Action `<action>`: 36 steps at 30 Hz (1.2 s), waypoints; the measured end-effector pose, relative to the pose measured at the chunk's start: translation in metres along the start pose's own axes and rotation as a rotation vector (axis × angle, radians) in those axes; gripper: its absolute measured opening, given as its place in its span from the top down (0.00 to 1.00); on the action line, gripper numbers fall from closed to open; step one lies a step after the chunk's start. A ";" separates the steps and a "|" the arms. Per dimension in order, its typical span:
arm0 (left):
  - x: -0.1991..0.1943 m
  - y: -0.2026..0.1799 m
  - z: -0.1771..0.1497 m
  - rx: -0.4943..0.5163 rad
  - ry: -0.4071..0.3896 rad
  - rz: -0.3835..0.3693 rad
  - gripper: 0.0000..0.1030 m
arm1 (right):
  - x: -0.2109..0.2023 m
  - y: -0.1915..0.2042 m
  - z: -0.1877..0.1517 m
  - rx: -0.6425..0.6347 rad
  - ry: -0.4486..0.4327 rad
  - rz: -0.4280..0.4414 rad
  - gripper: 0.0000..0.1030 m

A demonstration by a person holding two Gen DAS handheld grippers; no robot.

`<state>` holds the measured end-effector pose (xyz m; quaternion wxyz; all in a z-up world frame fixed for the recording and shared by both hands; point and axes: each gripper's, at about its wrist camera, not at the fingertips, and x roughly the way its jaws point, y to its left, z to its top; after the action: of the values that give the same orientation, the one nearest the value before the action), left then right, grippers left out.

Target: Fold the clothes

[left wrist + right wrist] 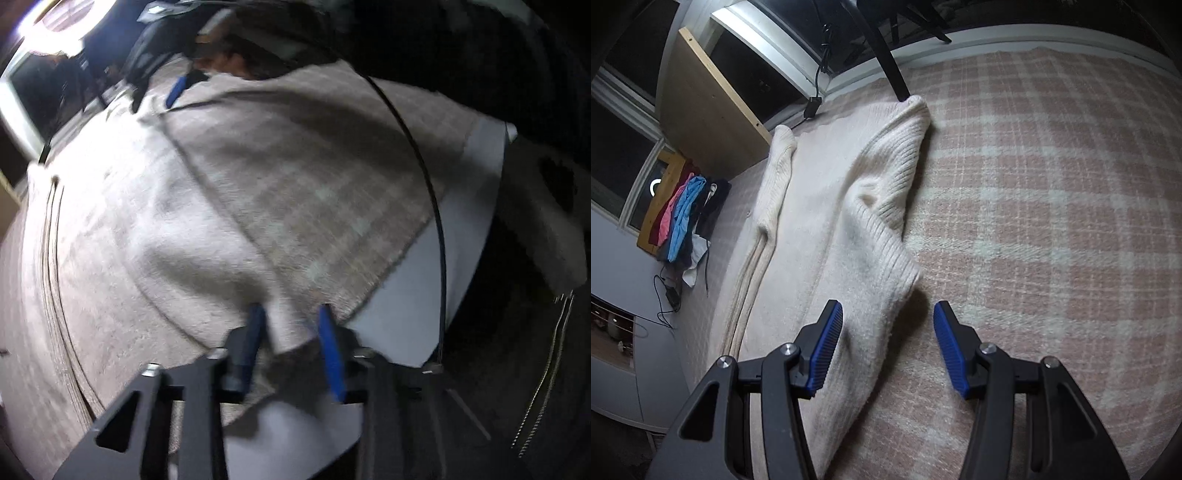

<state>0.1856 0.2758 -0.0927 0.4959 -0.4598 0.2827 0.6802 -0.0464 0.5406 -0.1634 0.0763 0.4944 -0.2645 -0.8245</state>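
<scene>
A pink-and-white checked blanket (pixel 1052 206) covers the surface, and on it lies the cream ribbed sweater (pixel 820 236), one sleeve (pixel 775 177) straight along its far side and the near part bunched into a ridge, so by my guess the folding is barely begun (no tidy fold shows yet). The left gripper (pixel 291 325) is pinched on a tuck of pale cloth at an edge, though blur hides which fabric it is. The right gripper (pixel 888 321) hangs with jaws spread wide over the sweater's near corner, holding nothing.
</scene>
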 end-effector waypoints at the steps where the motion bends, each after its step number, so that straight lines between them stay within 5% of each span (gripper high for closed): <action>1: -0.001 0.009 -0.001 -0.048 -0.006 -0.043 0.89 | 0.001 0.001 0.000 0.007 -0.003 0.002 0.51; 3: -0.004 0.027 -0.004 -0.140 -0.020 -0.125 0.90 | 0.003 0.002 0.001 0.021 -0.010 0.007 0.52; 5: -0.010 0.036 -0.010 -0.192 -0.058 -0.168 0.91 | 0.005 0.003 0.002 0.035 -0.017 0.011 0.88; 6: -0.013 0.040 -0.012 -0.214 -0.078 -0.186 0.91 | 0.005 0.004 0.002 0.041 -0.020 0.013 0.89; 11: -0.034 0.064 -0.031 -0.294 -0.154 -0.250 0.92 | -0.004 0.029 0.007 0.037 -0.070 -0.004 0.89; 19: -0.039 0.118 -0.070 -0.436 -0.251 -0.310 0.92 | 0.007 0.132 0.027 -0.139 -0.070 -0.159 0.90; 29: -0.034 0.157 -0.115 -0.557 -0.217 -0.297 0.91 | 0.127 0.202 0.037 -0.261 0.158 -0.304 0.85; 32: -0.045 0.152 -0.113 -0.525 -0.202 -0.269 0.87 | 0.112 0.204 0.040 -0.231 0.166 -0.253 0.72; 36: -0.066 0.157 -0.111 -0.483 -0.204 -0.235 0.81 | 0.047 0.191 0.045 -0.215 0.062 -0.158 0.64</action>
<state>0.0833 0.1005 -0.0905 0.4733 -0.5235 0.0060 0.7084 -0.1338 0.3766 -0.0852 0.0716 0.5278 -0.1326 -0.8359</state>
